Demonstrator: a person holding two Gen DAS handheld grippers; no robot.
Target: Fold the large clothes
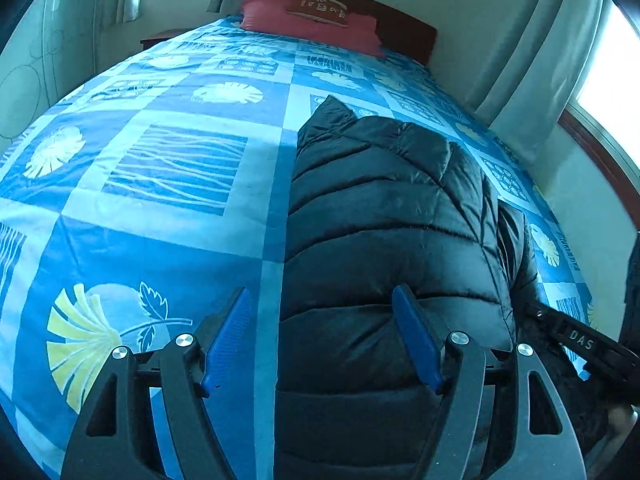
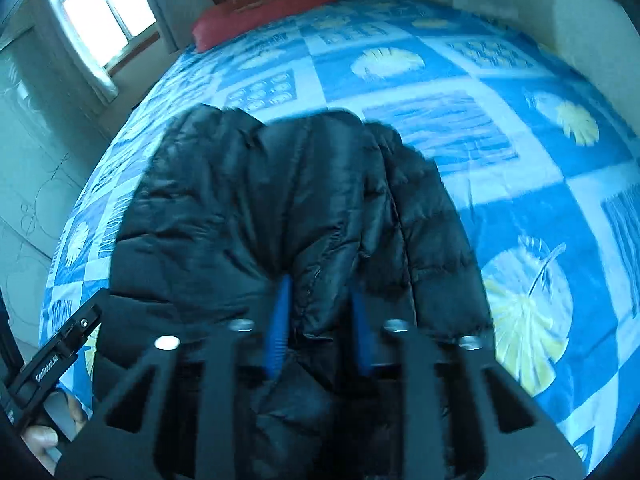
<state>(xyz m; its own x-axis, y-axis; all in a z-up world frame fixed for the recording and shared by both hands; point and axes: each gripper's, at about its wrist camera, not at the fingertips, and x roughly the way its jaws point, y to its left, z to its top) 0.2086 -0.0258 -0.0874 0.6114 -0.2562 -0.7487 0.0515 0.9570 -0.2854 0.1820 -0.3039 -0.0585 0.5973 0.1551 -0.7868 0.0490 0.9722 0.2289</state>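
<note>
Black puffer jacket [image 1: 384, 216] partly folded on the bed; right tongs gripping it, left tongs free.

Jacket lies lengthwise on the blue leaf-print bedspread [image 1: 172, 168], running toward 12 o'clock w/ a red pillow [image 1: 312, 24] beyond; left gripper [image 1: 322, 338] jaws spread wide, hovering over the jacket's left edge at 6 o'clock, nothing between the pads; right gripper [image 2: 320, 324] jaws drawn close, clamped on a bunched ridge of jacket near its 6 o'clock end, view blurred so exact hold is uncertain; progress, prob. mid-way: sides look brought in to a narrow strip, one sleeve peeks out at 3 o'clock in left view; lengthwise fold and tidying appear left to do.
</note>
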